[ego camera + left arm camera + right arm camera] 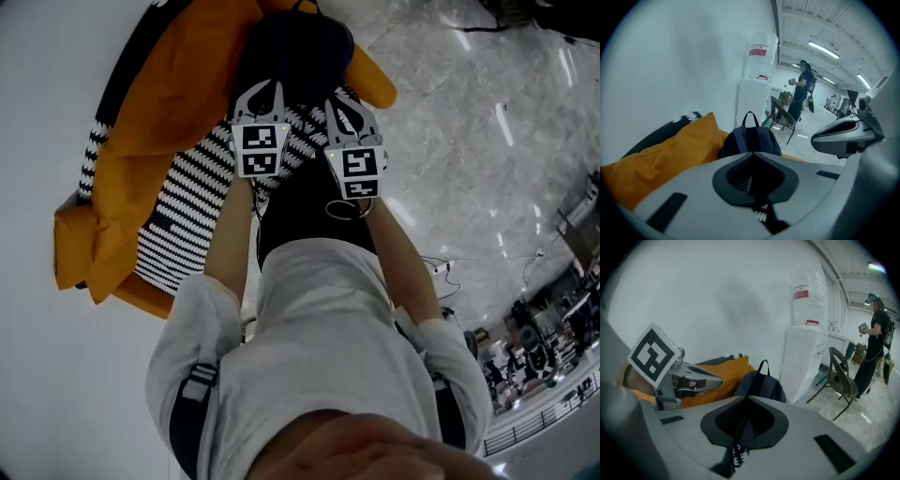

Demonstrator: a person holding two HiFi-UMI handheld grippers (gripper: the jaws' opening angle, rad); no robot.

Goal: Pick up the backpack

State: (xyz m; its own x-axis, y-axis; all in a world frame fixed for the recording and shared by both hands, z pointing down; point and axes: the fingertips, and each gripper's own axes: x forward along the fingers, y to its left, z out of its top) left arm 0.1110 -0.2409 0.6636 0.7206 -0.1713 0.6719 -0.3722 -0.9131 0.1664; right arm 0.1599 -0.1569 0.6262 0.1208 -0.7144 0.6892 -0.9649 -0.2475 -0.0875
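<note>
**A:** So where's the backpack (298,45) sitting?

**B:** It's propped upright against the orange cushion (173,89) on the striped mat (183,202). The top loop sticks up, so that's probably the easy bit to grab.

**A:** And the claws?

**B:** Left gripper (260,94) and right gripper (349,111) are both pressed together and empty. They're side by side, aimed at the bag. I reckon they'd need to spread first.

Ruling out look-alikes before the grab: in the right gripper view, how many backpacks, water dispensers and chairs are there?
Backpack: 1
Water dispenser: 1
Chair: 1
Total: 3
</note>
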